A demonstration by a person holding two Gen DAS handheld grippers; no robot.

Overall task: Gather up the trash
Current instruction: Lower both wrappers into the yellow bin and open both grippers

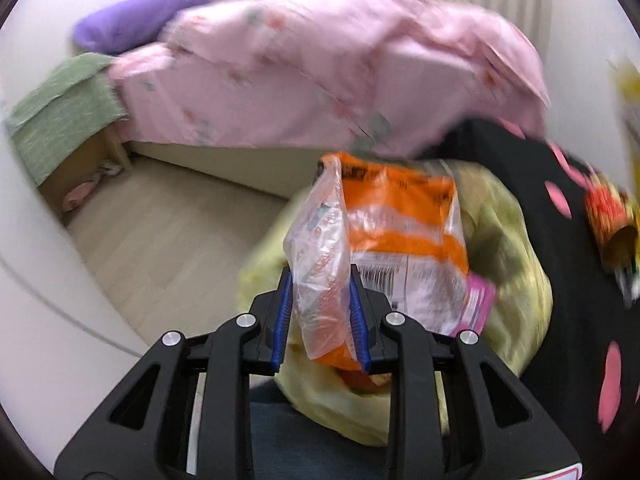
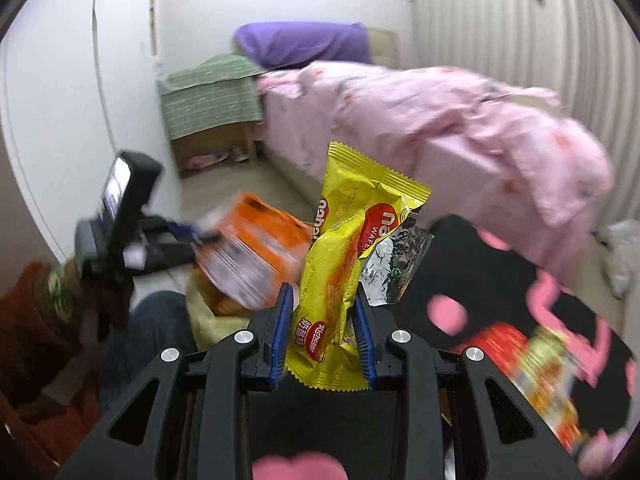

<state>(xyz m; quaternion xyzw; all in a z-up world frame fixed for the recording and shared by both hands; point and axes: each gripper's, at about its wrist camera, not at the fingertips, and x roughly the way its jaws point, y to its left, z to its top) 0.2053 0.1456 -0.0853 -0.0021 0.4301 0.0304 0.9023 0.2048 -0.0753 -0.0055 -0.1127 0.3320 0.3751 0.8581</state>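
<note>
Left gripper (image 1: 320, 312): jaws clamped on a clear plastic bag with red print (image 1: 320, 256); it sticks up from between the blue pads. Just behind it, an orange snack bag (image 1: 404, 220), white lower panel with barcode, overlapping the clear one; can't tell whether it's in the same grip. Both sit over the mouth of a yellow-green trash bag (image 1: 508, 240), which lies crumpled on the floor (image 1: 160, 240) next to a black blanket with pink dots (image 1: 568, 320). Right gripper (image 2: 322, 328): jaws closed on a yellow wafer wrapper (image 2: 340, 280), crumpled, silver inner foil showing on its right side, held up off the floor. The right wrist view also shows the left gripper (image 2: 200, 236) with the orange bag (image 2: 256, 252) at the left, carried by a hand in a dark red sleeve (image 2: 36, 320), heavy motion blur. A red and yellow wrapper (image 2: 532, 376) lies on the black blanket (image 2: 460, 272), lower right, blurred. Background: bed with pink floral duvet (image 2: 440, 128), purple pillow (image 2: 300, 44), bedside stand draped in green cloth (image 2: 208, 92). White crumpled plastic (image 2: 620, 252) on the floor at far right by the wall.
</note>
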